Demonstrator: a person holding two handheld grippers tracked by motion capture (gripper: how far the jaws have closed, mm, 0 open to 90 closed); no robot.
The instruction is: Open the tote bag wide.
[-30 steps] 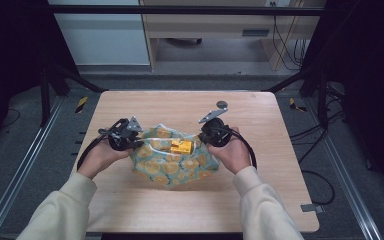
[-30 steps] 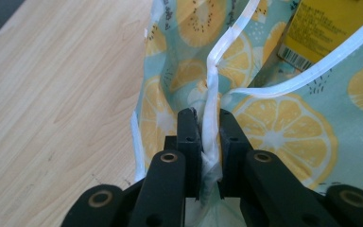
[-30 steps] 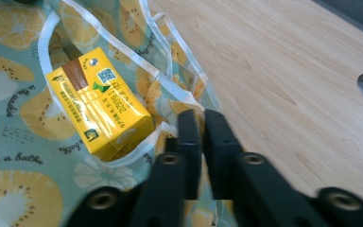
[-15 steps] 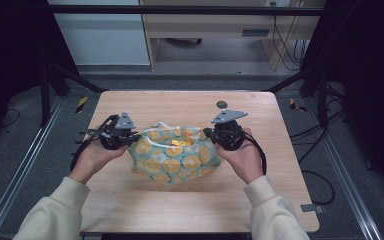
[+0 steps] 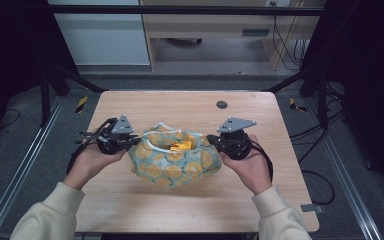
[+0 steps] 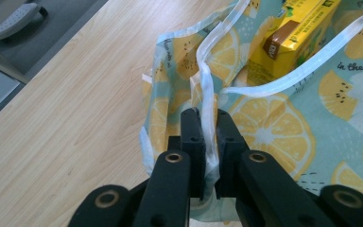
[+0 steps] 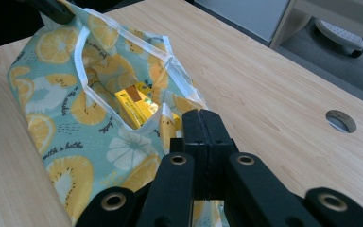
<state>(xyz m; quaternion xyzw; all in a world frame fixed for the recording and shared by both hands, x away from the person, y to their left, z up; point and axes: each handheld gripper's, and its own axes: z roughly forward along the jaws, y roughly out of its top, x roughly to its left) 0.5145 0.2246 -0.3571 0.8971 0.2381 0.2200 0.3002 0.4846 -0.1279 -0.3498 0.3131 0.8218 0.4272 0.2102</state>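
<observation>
A teal cloth bag (image 5: 175, 162) printed with lemon slices lies in the middle of the table, its mouth open upward. Inside it rests a yellow carton (image 5: 180, 146) (image 6: 288, 33) (image 7: 134, 104). My left gripper (image 5: 132, 141) (image 6: 208, 123) is shut on the bag's left rim, white edging pinched between its jaws. At the opposite side my right gripper (image 5: 212, 141) (image 7: 203, 124) is shut on the bag's right rim. The bag (image 6: 283, 123) (image 7: 85, 113) is stretched between the two grippers.
The wooden table (image 5: 180, 107) has a round cable hole (image 5: 222, 104) (image 7: 341, 121) at the back right. Black frame rails run along both sides. A shelf unit (image 5: 215, 25) stands beyond the far edge.
Both grippers have drawn slightly farther apart and a little toward me, and the bag's mouth is spread wider with the carton showing more.
</observation>
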